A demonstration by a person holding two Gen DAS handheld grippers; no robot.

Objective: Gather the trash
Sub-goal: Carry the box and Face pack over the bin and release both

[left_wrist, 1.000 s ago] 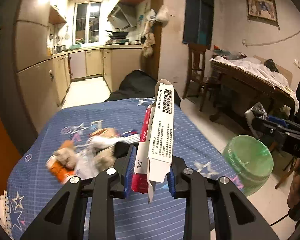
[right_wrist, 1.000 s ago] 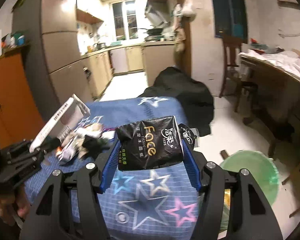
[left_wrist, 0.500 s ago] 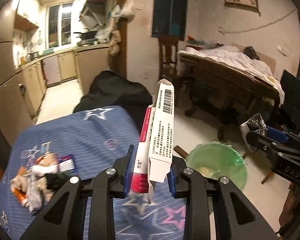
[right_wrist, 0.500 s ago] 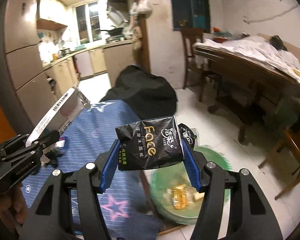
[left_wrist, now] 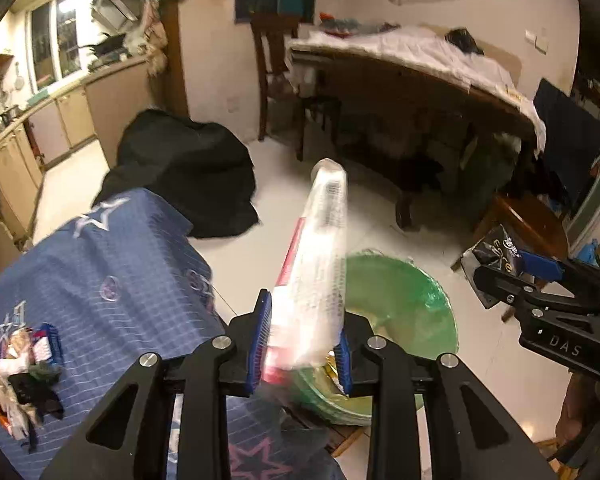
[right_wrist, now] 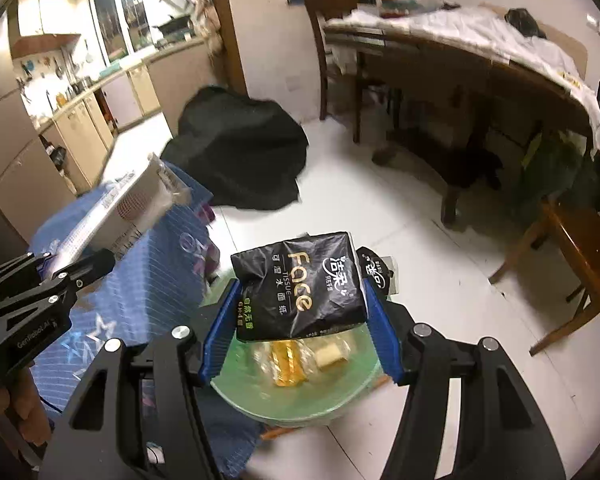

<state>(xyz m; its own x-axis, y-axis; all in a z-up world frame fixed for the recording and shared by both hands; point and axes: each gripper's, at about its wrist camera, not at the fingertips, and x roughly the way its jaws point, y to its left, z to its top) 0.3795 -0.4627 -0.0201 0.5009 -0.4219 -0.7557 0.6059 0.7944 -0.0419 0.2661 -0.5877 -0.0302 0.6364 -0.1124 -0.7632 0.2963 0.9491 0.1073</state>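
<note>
**Both grippers loaded above the green bin**

The blue-padded fingers [left_wrist: 260, 336] of the left gripper [left_wrist: 302, 340] are closed on a long white and red carton [left_wrist: 316, 256], which is held upright and smeared by motion blur, so its print cannot be read. In the right wrist view the right gripper [right_wrist: 300, 320] is seen clamped on a black tissue packet [right_wrist: 300, 284], pinched by its two sides between the blue pads [right_wrist: 220, 328]. The packet's lower edge hangs over the green bin [right_wrist: 340, 396], and part of the bin's near rim is hidden behind it.

The bin stands on the white floor just beside the edge of the table covered by a blue star-patterned cloth [left_wrist: 100, 280]. Yellow and pale wrappers [right_wrist: 296, 360] are seen lying inside it; what they are cannot be made out. In the left wrist view the bin's near side is cut off by the carton and the gripper.

A heap of remaining trash [left_wrist: 24, 384] is left on the cloth at the far left edge, partly cropped by the lens rim. Open floor lies beyond the bin, bounded by a black cloth heap [left_wrist: 188, 176], a long wooden table [right_wrist: 480, 92] and a wooden stool [right_wrist: 576, 256].
</note>
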